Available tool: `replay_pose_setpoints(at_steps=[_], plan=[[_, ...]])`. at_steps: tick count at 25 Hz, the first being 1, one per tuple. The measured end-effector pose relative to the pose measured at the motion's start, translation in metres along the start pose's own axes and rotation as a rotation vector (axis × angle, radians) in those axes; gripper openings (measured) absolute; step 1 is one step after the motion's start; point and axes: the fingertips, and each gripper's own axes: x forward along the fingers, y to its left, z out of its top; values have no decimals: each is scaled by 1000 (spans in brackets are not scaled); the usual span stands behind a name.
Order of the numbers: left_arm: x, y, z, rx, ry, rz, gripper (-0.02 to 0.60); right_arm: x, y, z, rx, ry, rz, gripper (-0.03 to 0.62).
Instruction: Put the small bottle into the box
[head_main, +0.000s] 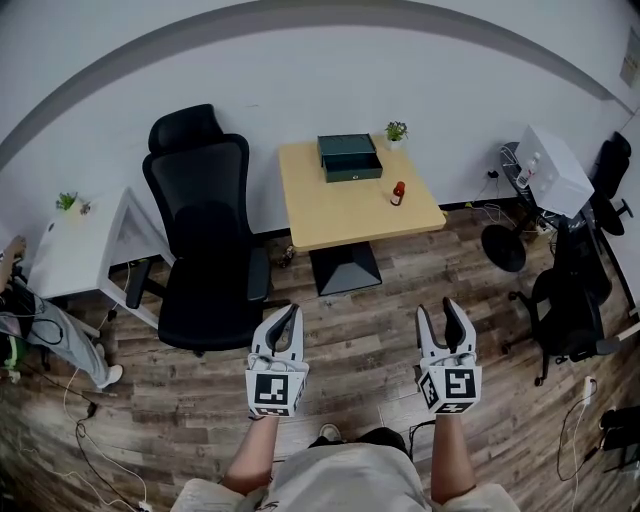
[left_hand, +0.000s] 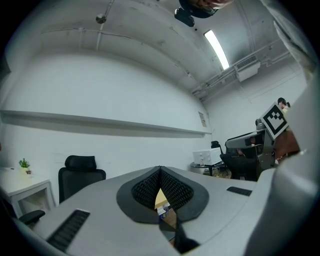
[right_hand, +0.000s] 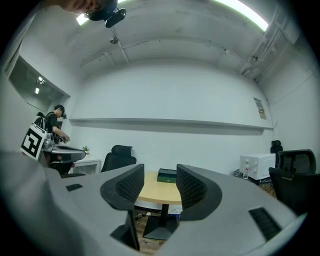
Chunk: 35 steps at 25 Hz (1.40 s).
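Hazard at the table edge: from my remote seat, the small bottle (head_main: 398, 193) looks easy to topple. It stands near the right front corner of the wooden table (head_main: 330, 215), and a jaw nudging it on the way in could roll it over the edge.
Hazard at the left gripper: my left gripper (left_hand: 160, 170) has its jaws closed tip to tip with nothing between them. Brought to the bottle like that, it would shove rather than grasp.
Hazard at the chair: the black office chair (head_main: 205, 230) sits just beside the table's left side, and a wide swing on that side could clip it.
Right gripper: my right gripper (right_hand: 159, 175) has its jaws spread wide and empty and is aimed level at the table. Both tools hang over the floor, well apart from the table.
Box: the box (head_main: 350, 157), dark green, sits at the table's far edge near a potted plant (head_main: 396, 131). It appears open, though I cannot confirm that from here. An off-centre release could bounce the bottle off its rim.
Bottle's place: on the bare tabletop, in front of the box and to its right, apart from it, not inside.
Bottle's axis: the long axis is upright, neck end up and base on the wood, as far as I can judge at this size.
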Motion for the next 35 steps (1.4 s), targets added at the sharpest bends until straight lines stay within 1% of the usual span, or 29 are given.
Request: replay_pose_setpoints(at_steps=[5,11,15,20,28,35], plan=[[5,10,-6,-19,1,-9,8,5,10,-9,3,15,-14,209],[21,12,-8,-10,4,-22,8,18,5,-13,23,12,-24,209],[43,12,-8,-5,2,-19,8,36,-11,-16,36,8,-31,209],[77,14,-14,-2,24,-19,8,68,-30,-20,48,19,-25,209],[146,2,-12,1,43,-20,8,118,-76,-29,60,49,-11,209],[207,-18,-11,-11,64,-12,8,157,-125,-41,88,64,1,209]])
